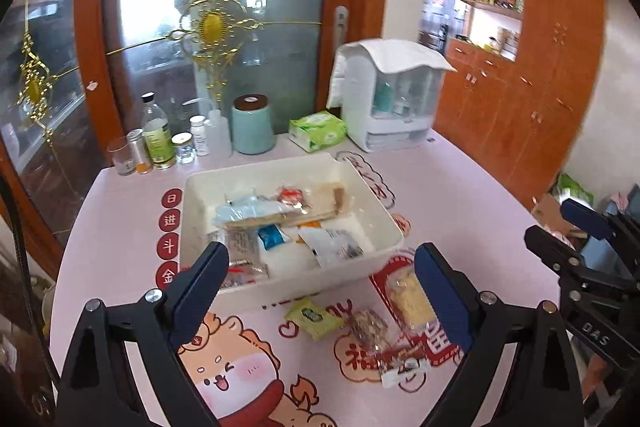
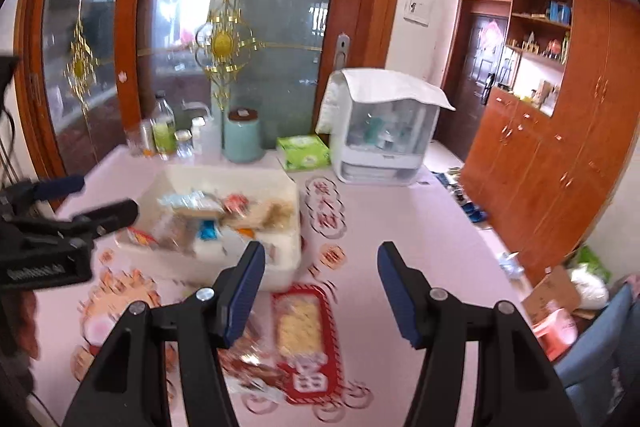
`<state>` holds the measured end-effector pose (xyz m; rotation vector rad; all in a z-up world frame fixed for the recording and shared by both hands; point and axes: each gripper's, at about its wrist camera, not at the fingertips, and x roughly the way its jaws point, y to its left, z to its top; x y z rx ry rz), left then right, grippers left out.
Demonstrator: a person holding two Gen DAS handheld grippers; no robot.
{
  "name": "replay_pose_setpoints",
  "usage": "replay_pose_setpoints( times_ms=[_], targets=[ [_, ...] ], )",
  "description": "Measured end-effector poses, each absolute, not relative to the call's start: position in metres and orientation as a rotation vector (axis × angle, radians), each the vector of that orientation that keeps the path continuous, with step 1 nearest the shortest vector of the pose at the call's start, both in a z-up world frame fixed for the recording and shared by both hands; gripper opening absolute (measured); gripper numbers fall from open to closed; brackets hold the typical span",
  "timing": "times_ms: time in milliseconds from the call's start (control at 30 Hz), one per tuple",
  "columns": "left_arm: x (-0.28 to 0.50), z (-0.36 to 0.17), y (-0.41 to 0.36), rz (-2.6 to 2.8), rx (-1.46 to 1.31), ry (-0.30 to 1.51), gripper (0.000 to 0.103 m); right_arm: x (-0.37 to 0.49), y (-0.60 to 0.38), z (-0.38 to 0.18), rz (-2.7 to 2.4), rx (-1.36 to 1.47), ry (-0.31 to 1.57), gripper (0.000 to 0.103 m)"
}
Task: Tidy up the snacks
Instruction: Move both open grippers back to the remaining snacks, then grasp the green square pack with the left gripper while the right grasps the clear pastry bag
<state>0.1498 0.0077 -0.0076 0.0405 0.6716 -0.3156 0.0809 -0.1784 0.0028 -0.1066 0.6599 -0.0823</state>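
Note:
A white bin (image 1: 384,211) on the pink table holds several snack packets. In front of it lie a green packet (image 1: 313,318), a clear nut bar (image 1: 368,327), a yellow cracker pack (image 1: 412,299) and a red-and-white packet (image 1: 402,363). My left gripper (image 1: 320,291) is open and empty above the bin's near edge. My right gripper (image 2: 320,291) is open and empty above the cracker pack (image 2: 300,323), right of the bin (image 2: 288,259). The right gripper also shows at the right edge of the left wrist view (image 1: 560,231).
Bottles and jars (image 1: 160,143), a teal canister (image 1: 253,125), a green tissue pack (image 1: 318,130) and a white organiser box (image 1: 390,99) line the table's far edge before glass doors. Wooden cabinets (image 1: 532,107) stand to the right.

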Motion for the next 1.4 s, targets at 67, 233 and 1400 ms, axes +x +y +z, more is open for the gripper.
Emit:
replay_pose_setpoints(
  times_ms=[67,233,1400],
  targets=[
    [0.143,-0.015,0.006,-0.331,0.045,0.682,0.094,0.078,-0.184,-0.008,-0.079,-0.083,0.706,0.059],
    [0.143,-0.041,0.009,-0.345,0.012,0.785,0.094,0.080,-0.201,-0.037,-0.082,-0.031,0.808,0.059],
    [0.273,-0.232,-0.020,0.064,-0.158,1.227,0.086,0.206,-0.213,-0.225,0.276,0.103,1.275,0.065]
  ],
)
